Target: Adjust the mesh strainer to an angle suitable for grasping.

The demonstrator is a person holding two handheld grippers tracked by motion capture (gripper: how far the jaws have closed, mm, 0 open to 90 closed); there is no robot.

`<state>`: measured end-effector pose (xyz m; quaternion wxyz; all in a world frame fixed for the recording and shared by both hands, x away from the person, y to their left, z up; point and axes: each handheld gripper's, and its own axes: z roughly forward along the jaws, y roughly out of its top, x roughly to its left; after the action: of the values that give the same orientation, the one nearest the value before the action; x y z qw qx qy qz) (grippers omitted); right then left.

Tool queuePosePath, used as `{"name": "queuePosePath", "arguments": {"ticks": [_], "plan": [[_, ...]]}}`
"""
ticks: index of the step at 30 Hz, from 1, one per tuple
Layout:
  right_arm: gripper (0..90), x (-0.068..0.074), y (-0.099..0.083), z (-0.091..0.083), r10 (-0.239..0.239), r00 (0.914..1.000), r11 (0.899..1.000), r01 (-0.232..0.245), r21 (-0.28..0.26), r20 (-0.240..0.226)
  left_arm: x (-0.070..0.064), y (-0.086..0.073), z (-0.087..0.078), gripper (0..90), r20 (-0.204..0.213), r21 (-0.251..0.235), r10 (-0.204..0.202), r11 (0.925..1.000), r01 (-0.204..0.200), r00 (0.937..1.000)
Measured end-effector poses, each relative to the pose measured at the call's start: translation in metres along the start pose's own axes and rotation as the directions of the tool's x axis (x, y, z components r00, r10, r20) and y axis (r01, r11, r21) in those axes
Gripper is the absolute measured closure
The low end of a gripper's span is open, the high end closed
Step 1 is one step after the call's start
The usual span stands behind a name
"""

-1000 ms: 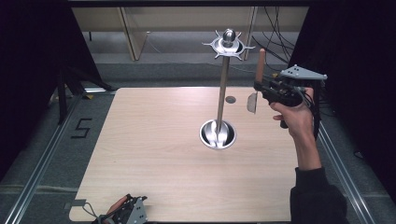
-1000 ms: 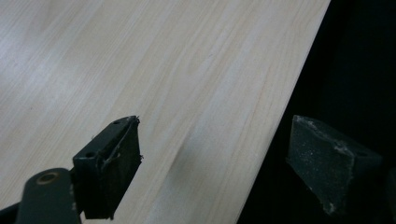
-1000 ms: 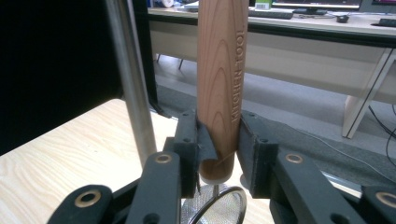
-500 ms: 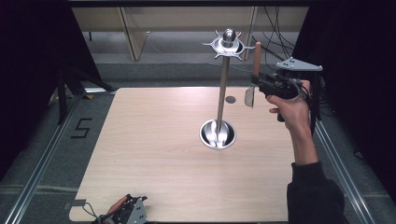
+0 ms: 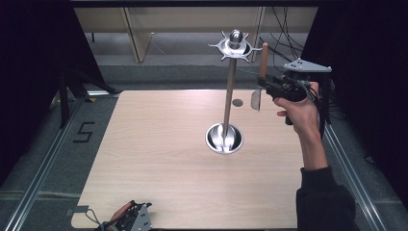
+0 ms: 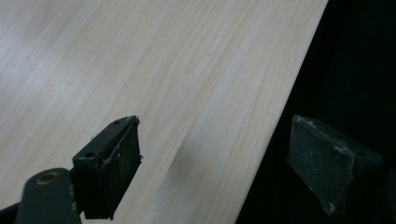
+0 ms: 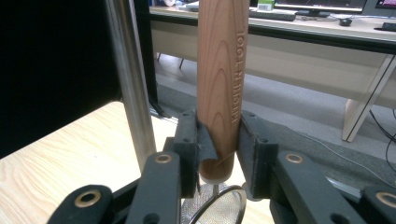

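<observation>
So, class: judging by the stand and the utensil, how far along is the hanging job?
Done: the right gripper has the wooden-handled strainer clamped and raised beside the stand. In hand: bringing it up near the hook ring. Left: hanging it. The left gripper hangs open, idle, at the table edge.

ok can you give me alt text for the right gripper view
Two black jaws of the right gripper clamp the lower end of an upright wooden handle stamped "KITCHEN TOOL", with a round wire-mesh strainer head hanging below. A shiny steel pole rises just to the left, over a pale wooden table.
</observation>
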<state>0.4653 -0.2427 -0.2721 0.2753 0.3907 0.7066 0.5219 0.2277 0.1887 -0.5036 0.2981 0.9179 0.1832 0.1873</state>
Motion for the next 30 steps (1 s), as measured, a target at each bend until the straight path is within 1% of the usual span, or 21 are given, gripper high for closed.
{"name": "queuePosePath", "arguments": {"ticks": [1, 2, 3, 7, 8, 9, 10, 11, 13, 14, 15, 16, 17, 18, 20, 21, 22, 23, 25, 26, 30], "plan": [[71.5, 0.000, 0.000, 0.000, -0.012, 0.9999, 1.000, 0.012, 0.003, 0.004, 0.000, 0.000, 0.000, 16.5, 0.005, 0.003, 0.005, 1.0000, -0.005, 1.0000], [71.5, 0.001, 0.000, 0.001, -0.010, 0.9999, 1.000, 0.010, 0.011, 0.005, 0.000, 0.000, 0.000, 16.5, 0.007, -0.002, -0.001, 1.0000, 0.001, 1.0000], [71.5, 0.000, 0.000, 0.002, -0.020, 0.9998, 1.000, 0.020, 0.012, 0.007, 0.000, 0.000, 0.000, 16.5, -0.001, -0.002, -0.001, 1.0000, 0.001, 1.0000], [71.5, 0.003, 0.001, 0.004, -0.012, 0.9999, 1.000, 0.012, 0.021, 0.003, 0.000, 0.000, 0.000, 16.5, -0.001, -0.002, -0.003, 1.0000, 0.003, 1.0000], [71.4, 0.003, 0.001, 0.005, -0.020, 0.9998, 1.000, 0.020, 0.020, 0.004, 0.000, 0.000, 0.000, 16.5, -0.005, -0.001, 0.000, 1.0000, 0.000, 1.0000], [71.5, 0.001, 0.001, 0.006, -0.043, 0.9991, 0.999, 0.043, 0.012, 0.003, -0.001, 0.000, -0.001, 16.5, -0.007, -0.001, 0.000, 1.0000, 0.000, 1.0000], [71.4, 0.003, 0.002, 0.005, -0.027, 0.9996, 1.000, 0.027, 0.014, 0.007, 0.000, 0.000, 0.000, 16.5, -0.005, 0.000, -0.001, 1.0000, 0.001, 1.0000], [71.5, 0.004, 0.002, 0.005, -0.014, 0.9999, 1.000, 0.013, 0.017, 0.006, -0.001, 0.000, 0.001, 16.5, -0.020, -0.001, 0.000, 1.0000, 0.000, 0.9998], [71.5, 0.003, 0.004, 0.006, -0.036, 0.9994, 0.999, 0.036, 0.011, 0.002, -0.001, 0.000, -0.001, 16.5, -0.015, -0.002, 0.003, 1.0000, -0.003, 0.9999], [71.5, 0.003, 0.004, 0.006, -0.040, 0.9992, 0.999, 0.040, 0.018, 0.007, -0.001, 0.000, 0.000, 16.5, -0.016, -0.001, 0.001, 1.0000, -0.001, 0.9999], [71.5, 0.004, 0.005, 0.007, -0.039, 0.9992, 0.999, 0.039, 0.020, 0.006, 0.000, 0.000, 0.000, 16.5, -0.011, 0.006, 0.006, 1.0000, -0.006, 0.9999], [71.5, 0.005, 0.005, 0.007, -0.035, 0.9994, 0.999, 0.035, 0.025, 0.005, -0.001, 0.000, -0.001, 16.5, -0.017, 0.007, 0.009, 0.9999, -0.009, 0.9998], [71.4, 0.006, 0.005, 0.007, -0.029, 0.9996, 0.999, 0.029, 0.027, 0.003, -0.001, 0.000, 0.000, 16.4, -0.014, -0.001, -0.001, 1.0000, 0.001, 0.9999], [71.4, 0.005, 0.005, 0.008, -0.037, 0.9993, 0.999, 0.037, 0.026, 0.001, -0.001, 0.000, 0.000, 16.5, -0.017, -0.002, 0.002, 1.0000, -0.002, 0.9999], [71.4, 0.006, 0.004, 0.009, -0.035, 0.9994, 0.999, 0.035, 0.026, -0.002, -0.001, 0.000, 0.000, 16.5, -0.023, -0.001, 0.000, 1.0000, 0.000, 0.9997], [71.4, 0.006, 0.003, 0.010, -0.043, 0.9991, 0.999, 0.043, 0.023, -0.002, -0.001, 0.000, 0.000, 16.5, -0.016, -0.002, -0.002, 1.0000, 0.002, 0.9999], [71.4, 0.007, 0.003, 0.011, -0.034, 0.9994, 0.999, 0.034, 0.023, -0.006, -0.001, 0.000, 0.000, 16.5, -0.016, -0.001, 0.000, 1.0000, 0.000, 0.9999], [71.4, 0.007, 0.002, 0.012, -0.048, 0.9988, 0.999, 0.048, 0.026, -0.001, -0.001, 0.000, -0.001, 16.5, -0.016, -0.002, 0.004, 1.0000, -0.004, 0.9999], [71.4, 0.007, 0.002, 0.012, -0.040, 0.9991, 0.999, 0.040, 0.033, -0.012, -0.001, 0.000, 0.000, 16.5, -0.019, 0.000, 0.001, 1.0000, -0.001, 0.9998], [71.4, 0.006, 0.002, 0.013, -0.051, 0.9986, 0.998, 0.051, 0.023, -0.011, -0.001, 0.000, 0.000, 16.5, -0.019, 0.000, 0.001, 1.0000, -0.001, 0.9998], [71.3, 0.009, 0.001, 0.012, -0.026, 0.9995, 0.999, 0.027, 0.036, -0.017, -0.001, 0.000, 0.000, 16.5, -0.017, -0.001, 0.002, 1.0000, -0.002, 0.9999]]}}
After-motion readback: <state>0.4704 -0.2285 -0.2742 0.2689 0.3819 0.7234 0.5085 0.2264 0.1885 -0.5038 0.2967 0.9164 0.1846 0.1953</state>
